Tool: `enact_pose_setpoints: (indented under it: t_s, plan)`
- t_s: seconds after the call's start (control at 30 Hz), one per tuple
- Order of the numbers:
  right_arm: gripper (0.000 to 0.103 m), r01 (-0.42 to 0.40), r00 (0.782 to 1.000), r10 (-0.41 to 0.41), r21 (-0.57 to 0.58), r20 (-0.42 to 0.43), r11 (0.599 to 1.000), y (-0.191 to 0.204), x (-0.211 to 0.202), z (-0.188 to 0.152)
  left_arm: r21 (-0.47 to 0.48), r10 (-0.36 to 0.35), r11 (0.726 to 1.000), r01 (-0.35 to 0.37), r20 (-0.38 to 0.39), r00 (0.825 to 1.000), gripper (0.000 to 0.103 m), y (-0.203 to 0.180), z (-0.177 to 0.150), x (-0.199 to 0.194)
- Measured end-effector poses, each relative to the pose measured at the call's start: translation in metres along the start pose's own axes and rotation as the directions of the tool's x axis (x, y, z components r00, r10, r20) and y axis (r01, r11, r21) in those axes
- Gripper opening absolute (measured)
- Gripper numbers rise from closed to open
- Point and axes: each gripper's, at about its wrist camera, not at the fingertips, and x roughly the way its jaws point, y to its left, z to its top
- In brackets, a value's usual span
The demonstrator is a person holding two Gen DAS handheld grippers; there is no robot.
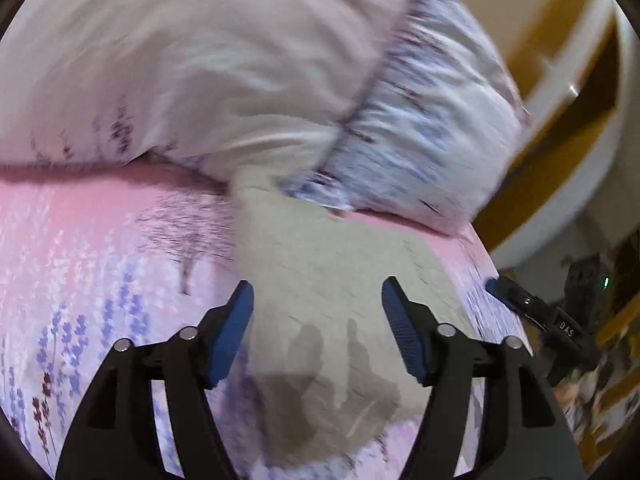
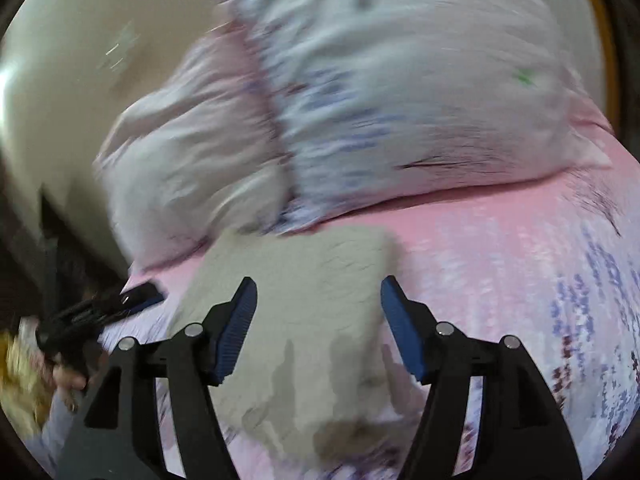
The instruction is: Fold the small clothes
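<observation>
A small grey-beige textured garment (image 1: 320, 240) lies flat on the pink flowered bedsheet (image 1: 100, 240), its far end reaching the pillows. In the left wrist view my left gripper (image 1: 317, 286) hovers over its near part, jaws open, nothing between the blue pads. The right wrist view shows the same garment (image 2: 296, 256) under my right gripper (image 2: 319, 282), which is also open and empty. The right gripper's blue tip (image 1: 504, 292) shows at the bed's right edge. A hand (image 2: 68, 380) holds the left gripper (image 2: 136, 294) at the bed's left edge. Both views are motion-blurred.
Two pale flowered pillows (image 1: 200, 80) (image 1: 420, 132) lie across the bed just beyond the garment, seen again as pillows (image 2: 400, 100) in the right wrist view. A white and wooden bed frame (image 1: 560, 120) stands behind them. The mattress edge (image 1: 496, 280) drops off at the right.
</observation>
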Motion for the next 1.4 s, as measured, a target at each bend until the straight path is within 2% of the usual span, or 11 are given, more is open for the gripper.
enact_pose_setpoints:
  t_s: [0.03, 0.1, 0.17, 0.27, 0.43, 0.73, 0.9, 1.0, 1.07, 1.17, 1.4]
  plan:
    - [0.051, -0.003, 1.000, 0.002, -0.043, -0.032, 0.999, 0.009, 0.001, -0.009, 0.029, 0.002, 1.000, -0.002, -0.015, 1.000, 0.068, -0.011, -0.003, 0.004]
    - [0.045, 0.007, 0.997, -0.014, -0.082, -0.081, 0.997, 0.016, 0.010, -0.020, 0.086, 0.026, 0.996, -0.021, -0.058, 0.998, 0.068, -0.024, -0.017, 0.008]
    - [0.044, 0.045, 0.993, -0.056, -0.112, -0.104, 0.993, 0.018, 0.019, -0.029, 0.166, 0.115, 0.981, -0.106, -0.051, 0.992, 0.069, -0.033, -0.033, 0.010]
    - [0.042, 0.123, 0.983, -0.143, -0.165, -0.114, 0.979, 0.023, 0.026, -0.046, 0.289, 0.243, 0.929, -0.231, -0.008, 0.970, 0.076, -0.052, -0.048, 0.015]
    - [0.042, 0.192, 0.967, -0.221, -0.209, -0.125, 0.959, 0.020, 0.030, -0.062, 0.343, 0.321, 0.889, -0.303, 0.006, 0.947, 0.084, -0.055, -0.060, 0.027]
    - [0.043, 0.200, 0.965, -0.229, -0.212, -0.126, 0.957, 0.013, 0.033, -0.062, 0.387, 0.388, 0.847, -0.364, 0.019, 0.922, 0.091, -0.064, -0.068, 0.046]
    - [0.045, 0.201, 0.973, -0.218, -0.201, -0.069, 0.959, 0.023, 0.012, -0.063, 0.355, 0.381, 0.858, -0.371, 0.044, 0.924, 0.091, -0.063, -0.069, 0.023]
    - [0.048, 0.202, 0.972, -0.222, -0.210, -0.076, 0.957, 0.028, 0.005, -0.066, 0.336, 0.437, 0.833, -0.440, 0.088, 0.895, 0.091, -0.057, -0.071, 0.012]
    - [0.050, 0.225, 0.965, -0.249, -0.221, -0.087, 0.949, 0.029, 0.007, -0.069, 0.323, 0.463, 0.825, -0.465, 0.086, 0.882, 0.091, -0.051, -0.074, 0.012]
    - [0.054, 0.279, 0.941, -0.311, -0.218, -0.132, 0.935, 0.024, 0.020, -0.076, 0.294, 0.476, 0.836, -0.463, 0.030, 0.879, 0.091, -0.039, -0.078, 0.020]
    - [0.061, 0.279, 0.945, -0.295, -0.126, -0.138, 0.952, 0.011, 0.020, -0.078, 0.266, 0.478, 0.845, -0.464, 0.014, 0.878, 0.091, -0.031, -0.080, 0.026]
